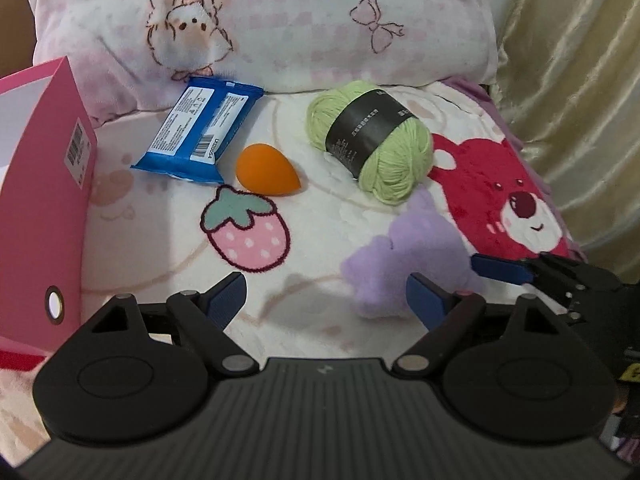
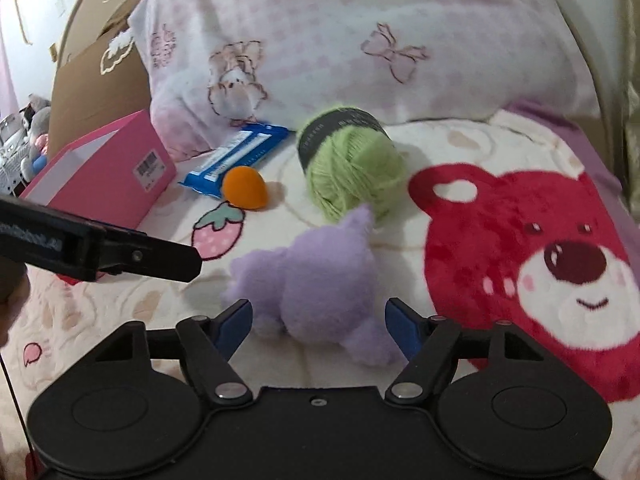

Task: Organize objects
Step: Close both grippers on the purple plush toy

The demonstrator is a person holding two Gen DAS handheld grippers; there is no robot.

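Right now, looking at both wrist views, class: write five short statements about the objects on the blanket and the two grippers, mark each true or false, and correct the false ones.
1. The orange sponge lies between the blue packet and the green yarn ball. True.
2. The right gripper is clamped on the yarn ball. False: its jaws stand either side of the purple plush toy, pads apart from it.
3. The left gripper holds the blue packet. False: it is open and empty.
4. The pink box stands left of the packet. True.
5. The yarn ball has a dark paper band. True.
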